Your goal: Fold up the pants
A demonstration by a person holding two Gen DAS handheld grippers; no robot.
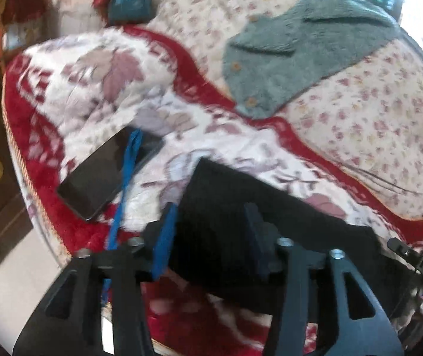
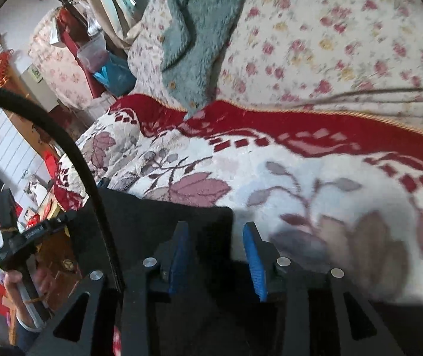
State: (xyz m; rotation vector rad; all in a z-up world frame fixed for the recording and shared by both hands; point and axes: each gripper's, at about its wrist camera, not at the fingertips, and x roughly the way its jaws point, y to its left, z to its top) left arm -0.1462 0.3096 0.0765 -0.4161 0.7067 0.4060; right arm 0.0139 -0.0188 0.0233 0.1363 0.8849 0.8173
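Black pants [image 1: 259, 237] lying folded on a red-and-white floral blanket [image 1: 98, 68].

The pants are plain black, of a dark matte cloth whose weave and seams are too dim and blurred to make out. In the left wrist view they form a flat, compact block with a straight far edge and a squared corner at the upper left, resting on the blanket's white, leaf-patterned part, with its red border running beyond them. In the right wrist view the same pants [image 2: 164, 222] show a crisp right-hand corner and a straight right edge against the white pile. No leg or waistband can be told apart.
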